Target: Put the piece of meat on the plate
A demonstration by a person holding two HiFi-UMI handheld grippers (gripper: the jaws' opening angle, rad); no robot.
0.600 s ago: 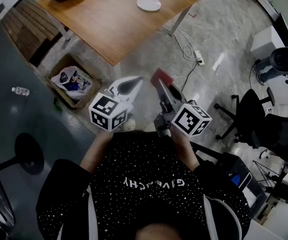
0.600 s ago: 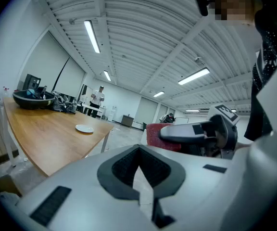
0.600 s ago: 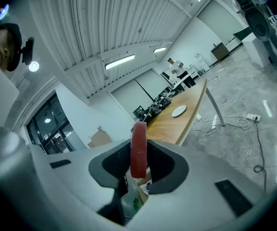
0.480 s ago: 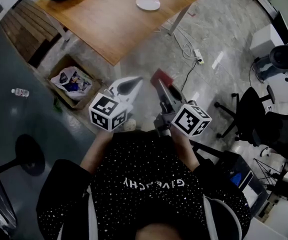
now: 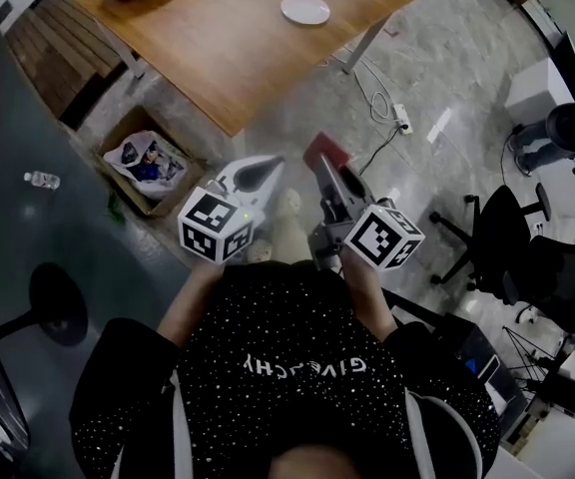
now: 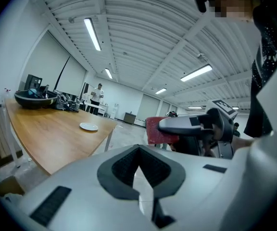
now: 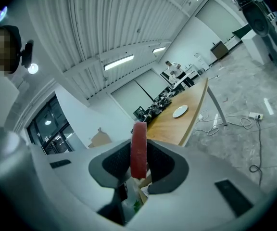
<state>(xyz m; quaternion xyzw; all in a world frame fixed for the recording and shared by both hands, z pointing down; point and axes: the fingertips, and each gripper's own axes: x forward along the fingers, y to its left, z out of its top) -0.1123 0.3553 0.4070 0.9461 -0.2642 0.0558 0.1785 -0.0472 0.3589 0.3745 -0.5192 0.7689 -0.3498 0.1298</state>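
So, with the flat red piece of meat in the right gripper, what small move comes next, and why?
Probably carry the right gripper forward toward the wooden table: it clamps the red meat slab, and the round white plate sits well ahead, empty.

red meat slab [image 7: 139,148] (upright, edge-on) sits in the right claw [image 5: 329,183], white plate [image 5: 305,9] on wooden table [image 5: 218,63].
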